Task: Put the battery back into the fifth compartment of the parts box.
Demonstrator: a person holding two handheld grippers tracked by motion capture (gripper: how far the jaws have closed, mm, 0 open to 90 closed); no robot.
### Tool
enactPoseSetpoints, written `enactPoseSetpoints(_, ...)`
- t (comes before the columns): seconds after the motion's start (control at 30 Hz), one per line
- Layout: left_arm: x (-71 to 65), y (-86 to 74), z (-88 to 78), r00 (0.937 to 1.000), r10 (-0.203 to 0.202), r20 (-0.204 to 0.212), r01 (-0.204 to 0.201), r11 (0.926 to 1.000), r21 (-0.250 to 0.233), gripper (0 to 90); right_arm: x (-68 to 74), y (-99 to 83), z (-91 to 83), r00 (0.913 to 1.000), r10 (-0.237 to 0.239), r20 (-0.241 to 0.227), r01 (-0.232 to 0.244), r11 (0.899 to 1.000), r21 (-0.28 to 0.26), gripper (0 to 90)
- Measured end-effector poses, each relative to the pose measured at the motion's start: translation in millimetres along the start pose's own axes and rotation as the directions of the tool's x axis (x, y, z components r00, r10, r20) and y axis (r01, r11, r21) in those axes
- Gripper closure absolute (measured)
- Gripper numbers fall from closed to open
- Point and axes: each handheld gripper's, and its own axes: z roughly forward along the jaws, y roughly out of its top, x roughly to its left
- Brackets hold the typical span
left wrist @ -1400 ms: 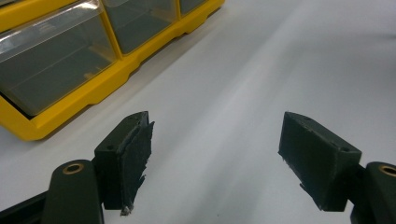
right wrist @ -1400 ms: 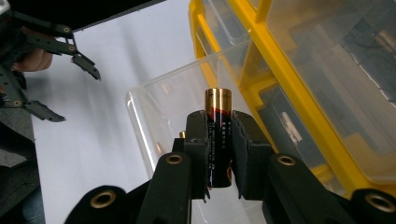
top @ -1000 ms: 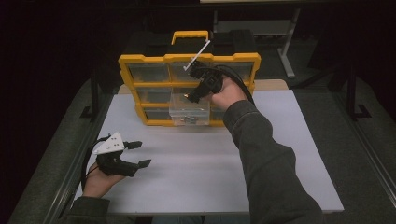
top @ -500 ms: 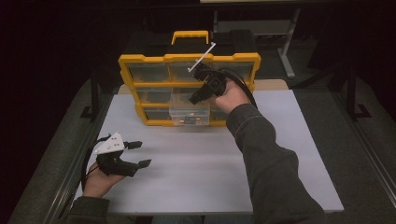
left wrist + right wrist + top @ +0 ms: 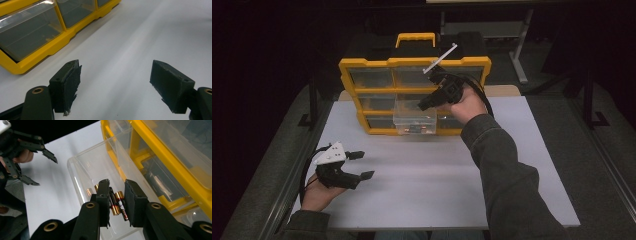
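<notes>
High view, centre of the frame: a yellow plastic organiser case (image 5: 377, 91) with clear drawers and a yellow carry handle stands upright at the far edge of a white table top (image 5: 437, 190). One clear plastic drawer (image 5: 414, 116) is pulled out of its lower row toward the bottom of the frame. Just above that drawer, right of centre, a hand holds the right gripper (image 5: 428, 104), its black jaws pointing down and to the left over the open drawer. At lower left, well apart from the case, the other hand rests on the table with the left gripper (image 5: 360, 165), grey plate on top, jaws aimed to the right.

Right gripper view, lower middle: the right gripper (image 5: 117, 202) hangs above the clear drawer (image 5: 82, 173), jaws narrowed to a small gap. Several black-and-copper batteries (image 5: 119, 205) lie on the drawer floor and show through that gap; whether the pads touch them cannot be told. The yellow case (image 5: 162, 162) runs along the right side.

Left gripper view: the left gripper (image 5: 115, 75) has its jaws spread wide over bare white table (image 5: 140, 35), nothing between them. The case (image 5: 37, 52) fills the upper left corner.
</notes>
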Motion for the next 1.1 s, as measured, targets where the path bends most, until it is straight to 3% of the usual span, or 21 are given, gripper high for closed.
enactPoseSetpoints(0.6, 2.6, -0.2, -0.7, 0.9999, -0.005, -0.009, 0.005, 1.0, 0.001, 22.7, 8.1, -4.3, -11.3, 0.9992, 0.012, -0.037, -0.014, 0.999, -0.029, 82.2)
enactPoseSetpoints(1.1, 3.8, -0.6, -2.1, 0.9999, -0.014, -0.009, 0.014, 0.9999, 0.0, 22.6, 22.7, -6.1, -18.1, 0.9994, -0.023, -0.026, 0.022, 0.999, -0.035, 89.3)
